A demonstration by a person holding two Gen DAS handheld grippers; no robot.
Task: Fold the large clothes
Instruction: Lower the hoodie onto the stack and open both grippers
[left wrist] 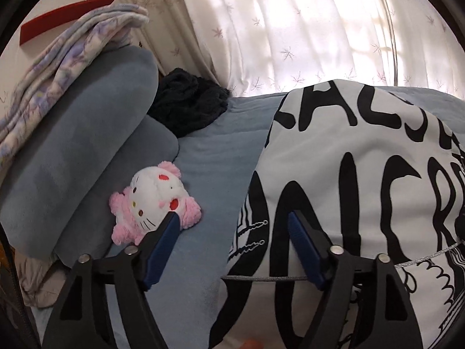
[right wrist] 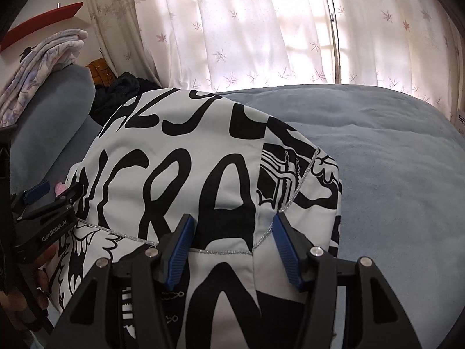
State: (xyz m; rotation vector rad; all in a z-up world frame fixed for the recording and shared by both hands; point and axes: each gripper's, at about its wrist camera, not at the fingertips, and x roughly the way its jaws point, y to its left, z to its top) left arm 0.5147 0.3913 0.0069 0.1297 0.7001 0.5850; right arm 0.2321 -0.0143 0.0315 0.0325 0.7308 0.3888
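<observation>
Right wrist view: white garment (right wrist: 180, 157) with black lettering, print cut off below; both claws, right claw (right wrist: 231, 226) and left claw (left wrist: 232, 218), gape released above it.

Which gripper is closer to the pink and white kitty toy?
Left. The left gripper has one fingertip right at the plush toy, jaws open. The right gripper hovers open over the black-and-white garment, farther from the toy.
</observation>
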